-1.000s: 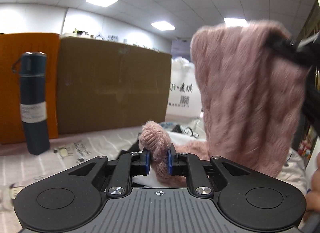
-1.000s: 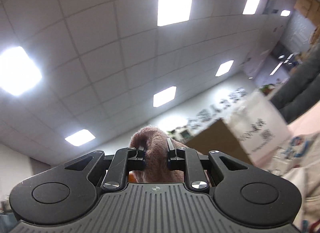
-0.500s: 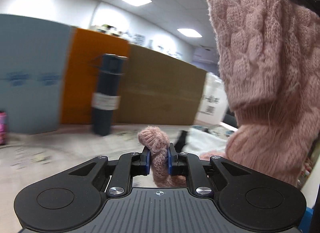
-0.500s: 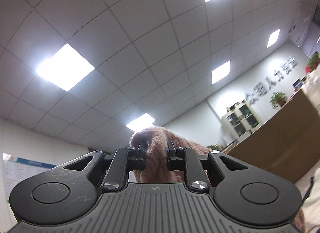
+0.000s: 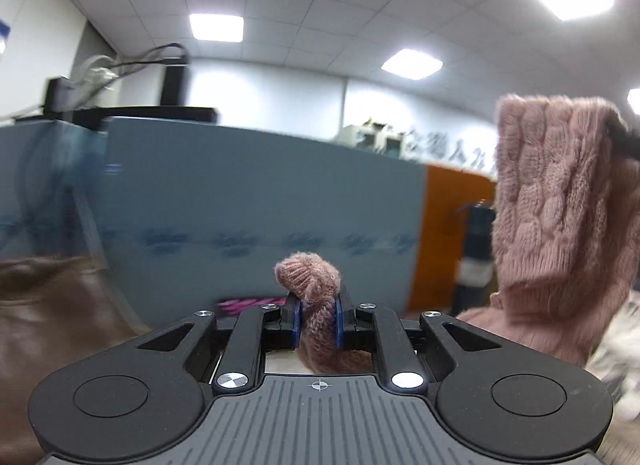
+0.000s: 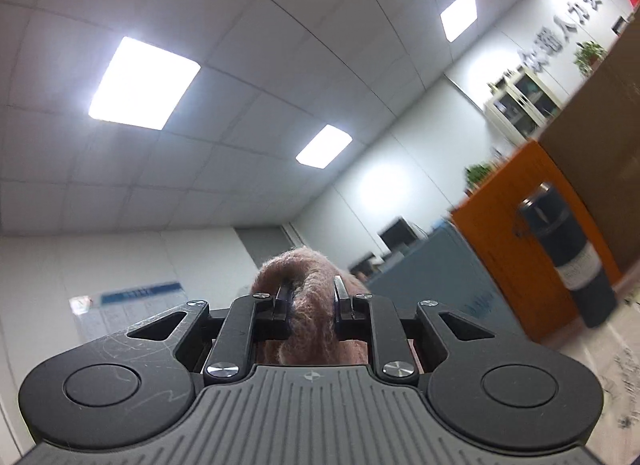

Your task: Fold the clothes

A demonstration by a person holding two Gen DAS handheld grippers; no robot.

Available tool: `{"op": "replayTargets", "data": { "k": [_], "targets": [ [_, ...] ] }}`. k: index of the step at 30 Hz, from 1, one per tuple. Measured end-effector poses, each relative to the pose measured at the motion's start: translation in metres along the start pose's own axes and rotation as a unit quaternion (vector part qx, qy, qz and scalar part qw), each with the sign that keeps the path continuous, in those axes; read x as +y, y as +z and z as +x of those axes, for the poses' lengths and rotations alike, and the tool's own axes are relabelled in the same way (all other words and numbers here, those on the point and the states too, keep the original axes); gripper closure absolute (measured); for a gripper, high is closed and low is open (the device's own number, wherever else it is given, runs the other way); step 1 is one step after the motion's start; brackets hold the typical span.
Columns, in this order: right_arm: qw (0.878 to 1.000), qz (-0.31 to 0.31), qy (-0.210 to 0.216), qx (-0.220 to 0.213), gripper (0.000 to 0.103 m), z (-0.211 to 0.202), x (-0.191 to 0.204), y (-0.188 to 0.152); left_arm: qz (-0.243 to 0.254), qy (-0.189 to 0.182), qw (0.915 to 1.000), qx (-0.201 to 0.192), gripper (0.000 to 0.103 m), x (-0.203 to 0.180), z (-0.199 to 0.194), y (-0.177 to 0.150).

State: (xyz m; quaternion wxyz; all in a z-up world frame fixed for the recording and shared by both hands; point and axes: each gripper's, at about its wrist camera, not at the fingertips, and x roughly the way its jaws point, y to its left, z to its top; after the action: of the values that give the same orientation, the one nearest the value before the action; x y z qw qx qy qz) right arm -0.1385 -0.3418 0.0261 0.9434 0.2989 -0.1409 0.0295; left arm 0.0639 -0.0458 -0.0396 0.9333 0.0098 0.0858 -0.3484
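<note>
Gripping the pink knit sweater (image 5: pixel 556 225), left gripper (image 5: pixel 318 315) and right gripper (image 6: pixel 310 307) each pinch a fold, raised. Only the left view shows its hanging panel; wall lettering (image 6: pixel 560 25) is unreadable.

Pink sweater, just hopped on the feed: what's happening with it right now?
A person is holding the pink sweater up in the air with both handheld grippers. The left gripper is clamped on a bunched bit of the knit, and the right gripper is clamped on another bit. In the left wrist view most of the sweater hangs at the right. No fold is visible yet.
</note>
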Motion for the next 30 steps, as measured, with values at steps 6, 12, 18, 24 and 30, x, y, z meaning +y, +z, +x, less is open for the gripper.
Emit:
{"op": "replayTargets", "data": {
  "k": [6,12,18,24,30],
  "targets": [
    [0.984,-0.046,-0.117,0.124,0.087,-0.014,-0.049,-0.03,0.06,-0.004,0.9928,0.103,0.088,0.014,-0.019,-0.035],
    [0.954,-0.089,-0.211,0.194,0.081,-0.056,-0.083,-0.046,0.096,-0.015,0.9842,0.148,0.077,0.014,-0.029,-0.044],
    [0.922,-0.184,-0.26,0.219,0.037,-0.072,-0.07,-0.042,0.092,0.026,0.9886,0.116,0.031,0.022,-0.036,-0.038],
    [0.926,-0.228,-0.163,0.251,0.019,-0.052,-0.038,-0.056,0.117,-0.013,0.9892,0.088,0.016,0.005,-0.019,-0.028],
    [0.889,-0.297,-0.034,0.346,0.011,-0.02,-0.008,-0.095,0.136,-0.123,0.9717,0.149,0.013,-0.007,0.026,-0.033]
  ]
}}
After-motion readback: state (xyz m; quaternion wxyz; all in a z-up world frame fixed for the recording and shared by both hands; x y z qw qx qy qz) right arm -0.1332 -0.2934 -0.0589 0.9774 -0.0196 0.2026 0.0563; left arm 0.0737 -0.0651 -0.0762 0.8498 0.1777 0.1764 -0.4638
